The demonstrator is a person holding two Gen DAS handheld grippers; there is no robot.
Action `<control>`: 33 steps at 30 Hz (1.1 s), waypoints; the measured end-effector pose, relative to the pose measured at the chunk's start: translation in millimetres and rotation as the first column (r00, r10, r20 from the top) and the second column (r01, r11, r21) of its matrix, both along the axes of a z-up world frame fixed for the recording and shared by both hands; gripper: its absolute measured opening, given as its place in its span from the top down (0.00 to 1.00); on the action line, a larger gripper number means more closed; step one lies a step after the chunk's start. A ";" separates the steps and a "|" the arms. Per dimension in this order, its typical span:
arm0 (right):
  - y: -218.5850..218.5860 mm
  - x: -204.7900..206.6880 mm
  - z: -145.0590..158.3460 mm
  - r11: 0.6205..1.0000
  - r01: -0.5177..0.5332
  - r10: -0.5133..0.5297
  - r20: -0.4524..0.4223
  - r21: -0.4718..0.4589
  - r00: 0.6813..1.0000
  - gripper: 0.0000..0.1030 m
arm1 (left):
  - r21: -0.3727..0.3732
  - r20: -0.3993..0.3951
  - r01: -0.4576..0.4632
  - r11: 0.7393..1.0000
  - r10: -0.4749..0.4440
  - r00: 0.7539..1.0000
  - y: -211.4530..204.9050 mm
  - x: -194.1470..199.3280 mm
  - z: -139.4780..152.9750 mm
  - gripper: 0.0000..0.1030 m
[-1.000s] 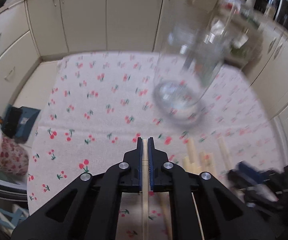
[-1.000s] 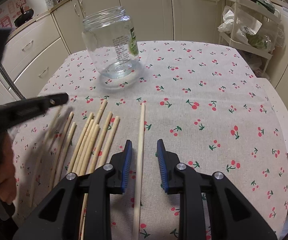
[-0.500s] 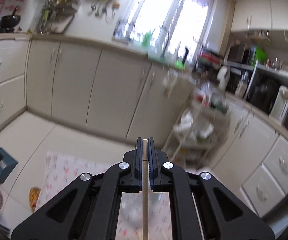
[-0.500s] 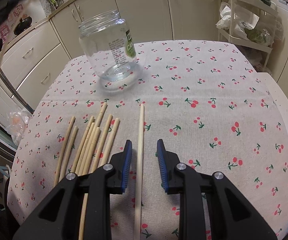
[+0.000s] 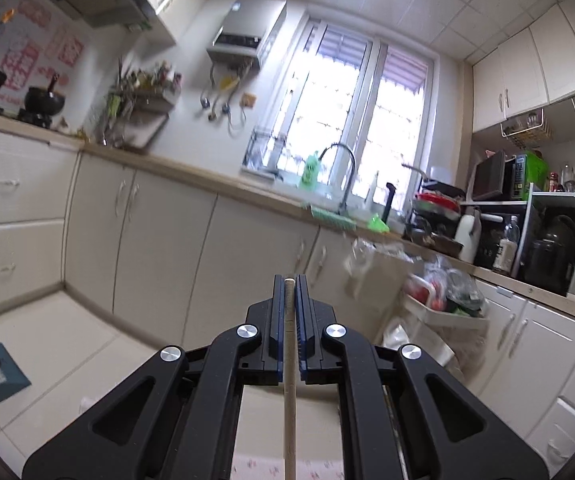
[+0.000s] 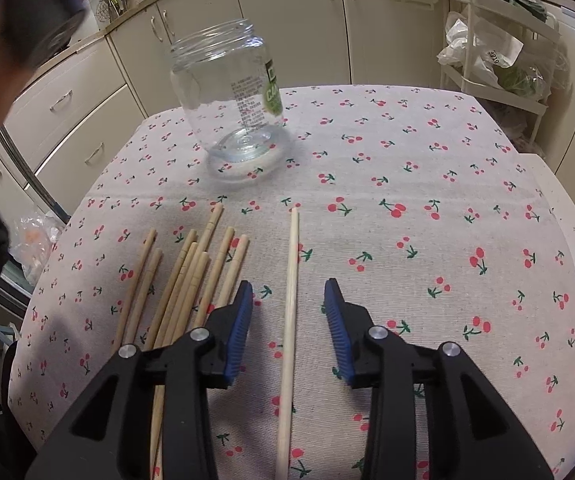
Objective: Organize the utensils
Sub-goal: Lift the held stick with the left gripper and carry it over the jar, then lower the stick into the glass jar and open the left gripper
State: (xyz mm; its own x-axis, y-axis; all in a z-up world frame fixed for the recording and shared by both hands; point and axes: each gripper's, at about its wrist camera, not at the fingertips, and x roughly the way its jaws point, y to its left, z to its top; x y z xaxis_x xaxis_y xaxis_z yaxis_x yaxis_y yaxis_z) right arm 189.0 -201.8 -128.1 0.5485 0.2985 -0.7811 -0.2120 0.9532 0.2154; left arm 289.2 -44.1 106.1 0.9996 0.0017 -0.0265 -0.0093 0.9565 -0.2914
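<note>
Left wrist view: the left gripper [image 5: 289, 280], black with blue pads, is clenched on a thin pale wooden chopstick [image 5: 289, 392] that runs straight down between its pads, its tip level with the fingertips. The gripper points out level across the kitchen, at the cream cabinet doors [image 5: 159, 248] under the beige counter, the curved tap [image 5: 345, 172] and the bright barred window [image 5: 351, 112]. A sliver of the cherry-print cloth [image 5: 255, 468] shows at the bottom edge.

Right wrist view: the right gripper [image 6: 289, 292] angles down over the surface, which is covered by the white cloth with red cherries [image 6: 427, 184]. Its jaws have just been opening and stand released on either side of a single long pale wooden chopstick [image 6: 290, 300] lying flat on the cloth; the pads do not touch it. Just left of it lies a loose bundle of wooden chopsticks [image 6: 191, 276], fanned and partly overlapping. Beyond them, well apart, a clear empty plastic jar with a green label [image 6: 233, 104] stands upright without a lid. At the top left corner the blurred left gripper is partly visible, raised above the surface.
</note>
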 end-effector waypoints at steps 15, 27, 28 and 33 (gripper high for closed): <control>-0.5 0.3 1.2 0.999 -0.011 0.012 -0.014 0.034 1.000 0.55 | 0.117 -0.055 -0.001 0.993 0.007 0.998 -29.3 25.2 -68.8 0.95; -0.5 5.1 1.8 1.000 -0.009 0.009 -0.020 0.017 1.000 0.55 | 0.220 -0.251 0.119 0.968 -0.061 0.966 -29.2 -16.4 -108.3 0.92; 0.0 6.1 1.8 1.000 -0.008 0.008 -0.020 0.007 1.000 0.55 | 0.216 -0.259 0.122 0.969 -0.063 0.964 -25.8 -20.7 -108.2 0.88; 6.7 10.4 2.2 0.996 -0.019 0.018 -0.013 -0.084 1.000 0.64 | 0.175 -0.269 0.099 0.980 -0.049 0.962 2.0 -53.9 -104.5 0.60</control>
